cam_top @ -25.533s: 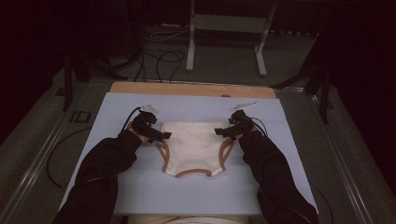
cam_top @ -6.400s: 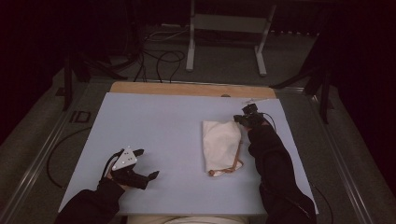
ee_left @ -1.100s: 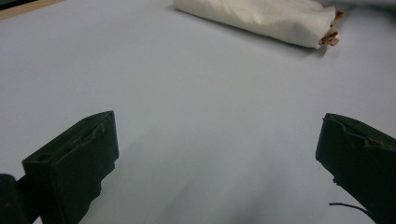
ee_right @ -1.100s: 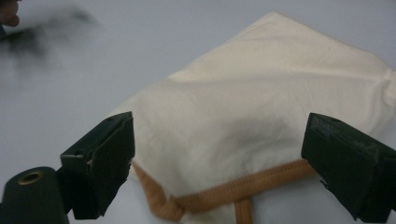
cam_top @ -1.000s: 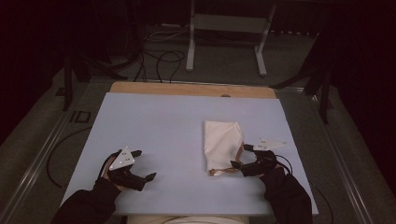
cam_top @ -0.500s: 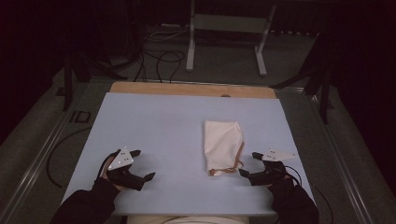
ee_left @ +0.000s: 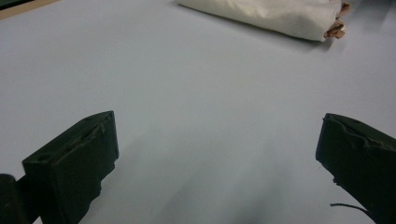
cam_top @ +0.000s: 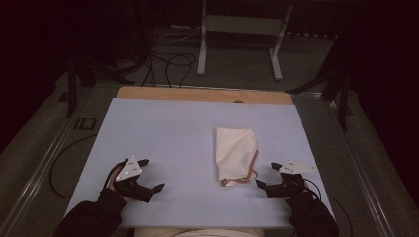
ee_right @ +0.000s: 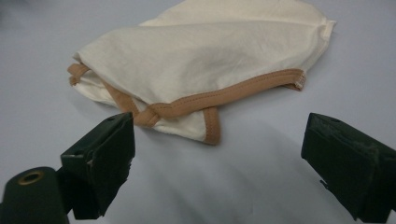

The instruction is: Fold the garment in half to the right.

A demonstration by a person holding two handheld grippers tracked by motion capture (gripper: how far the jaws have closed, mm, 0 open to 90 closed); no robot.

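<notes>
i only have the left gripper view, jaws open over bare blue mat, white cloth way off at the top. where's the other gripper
Observer: The right gripper sits on the pale blue table mat, just right of the folded cream cloth with tan trim.
Operator: holding the cloth?
Observer: No. In the right gripper view its jaws stand wide apart, with the cloth lying free ahead of them.
Operator: which end is the trim on
Observer: The tan trim loop lies at the cloth's near end, closest to the person.
</notes>
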